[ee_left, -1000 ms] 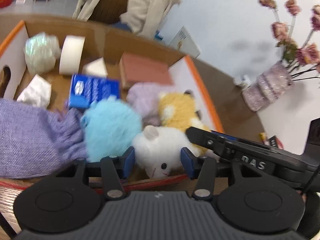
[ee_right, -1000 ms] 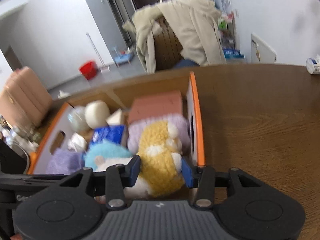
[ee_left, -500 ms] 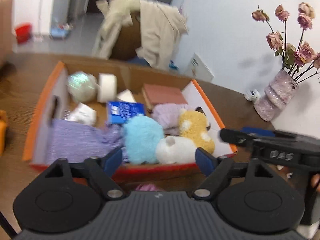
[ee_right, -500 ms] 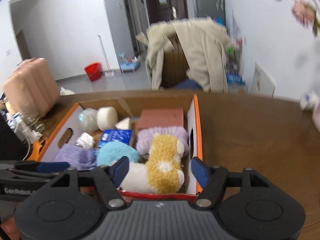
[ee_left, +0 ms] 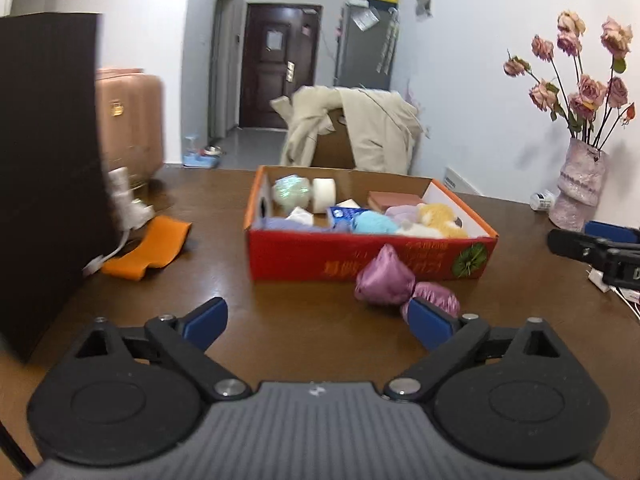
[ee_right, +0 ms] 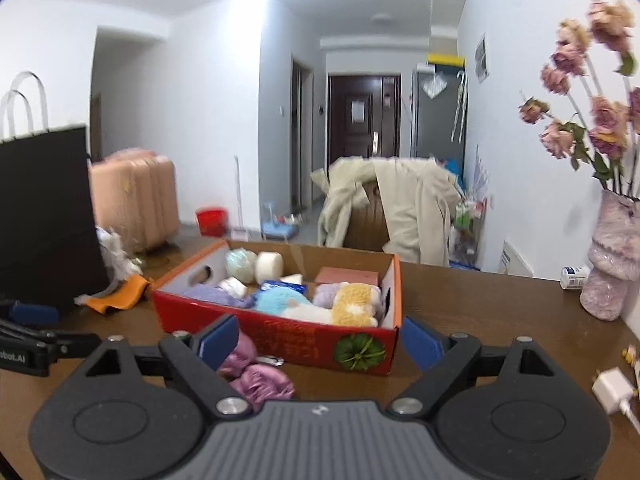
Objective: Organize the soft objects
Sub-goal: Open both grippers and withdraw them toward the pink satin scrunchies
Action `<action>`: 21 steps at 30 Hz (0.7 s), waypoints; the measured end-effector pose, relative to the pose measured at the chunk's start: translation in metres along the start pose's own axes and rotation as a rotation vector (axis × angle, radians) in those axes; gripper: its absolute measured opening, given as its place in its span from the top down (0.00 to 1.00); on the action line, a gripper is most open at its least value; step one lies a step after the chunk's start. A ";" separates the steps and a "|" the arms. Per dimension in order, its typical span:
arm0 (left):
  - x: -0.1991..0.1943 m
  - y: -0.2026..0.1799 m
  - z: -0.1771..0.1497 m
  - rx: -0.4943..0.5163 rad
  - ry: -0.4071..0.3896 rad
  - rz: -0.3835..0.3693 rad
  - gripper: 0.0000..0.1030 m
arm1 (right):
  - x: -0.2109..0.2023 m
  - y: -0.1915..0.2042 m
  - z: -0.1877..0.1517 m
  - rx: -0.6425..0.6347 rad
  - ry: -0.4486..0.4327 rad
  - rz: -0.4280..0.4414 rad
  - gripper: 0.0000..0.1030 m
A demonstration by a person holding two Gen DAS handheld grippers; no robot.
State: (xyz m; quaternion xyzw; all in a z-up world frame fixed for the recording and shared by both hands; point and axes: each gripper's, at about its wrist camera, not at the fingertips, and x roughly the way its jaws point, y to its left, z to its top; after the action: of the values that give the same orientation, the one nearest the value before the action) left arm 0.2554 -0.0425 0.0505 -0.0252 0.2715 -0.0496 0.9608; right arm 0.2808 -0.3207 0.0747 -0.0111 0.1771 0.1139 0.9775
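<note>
- Box (ee_left: 370, 258) on surface (ee_left: 280, 320): plush toys, blue pack, roll and pouch already inside; landmark for all below.
- Pink satin bundle (ee_left: 386, 282) outside the box, on the surface, touching or just short of the box's red front wall, toward that wall's right half in the left wrist view. Judged the next soft item to go in.
- Bundle made of two lobes: larger lobe against the box, smaller lobe (ee_left: 436, 294) farther from the box. Long axis slanting away from the box front, toward the left claw's right finger. No clear pointed end; top of larger lobe gathered upward.
- Left claw (ee_left: 316, 320): jaws opening, wide apart, nothing between them. Bundle ahead and right of its centre line, smaller lobe just beside the right finger.
- Right claw (ee_right: 320, 338): jaws opening, nothing gripped. Bundle (ee_right: 256, 376) low and left, partly hidden behind the left finger.
- Judgement: left claw nearer and better lined up; small shift right and a turn to close across the bundle's narrow waist likely needed.
- Orange cloth (ee_left: 148, 248) well left of the box, still outside.
</note>
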 end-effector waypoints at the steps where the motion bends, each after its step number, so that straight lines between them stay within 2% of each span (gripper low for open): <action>1: -0.011 0.002 -0.009 -0.003 -0.017 0.006 0.02 | -0.011 0.002 -0.008 0.020 -0.017 0.011 0.13; 5: -0.040 0.007 -0.039 -0.026 -0.059 0.044 0.00 | -0.042 0.013 -0.040 0.016 -0.041 0.045 0.10; 6: -0.045 0.009 -0.045 -0.023 -0.067 0.047 0.00 | -0.048 0.017 -0.050 0.009 -0.030 0.038 0.07; 10: -0.054 0.015 -0.059 -0.026 -0.059 0.062 0.00 | -0.054 0.024 -0.076 0.007 0.010 0.055 0.06; 21: -0.051 0.015 -0.063 -0.026 -0.049 0.087 0.00 | -0.055 0.034 -0.084 0.004 0.030 0.054 0.06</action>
State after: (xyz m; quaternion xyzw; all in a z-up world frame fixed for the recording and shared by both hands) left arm 0.1799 -0.0229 0.0221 -0.0272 0.2493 -0.0037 0.9680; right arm 0.1940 -0.3053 0.0154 -0.0061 0.1921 0.1399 0.9713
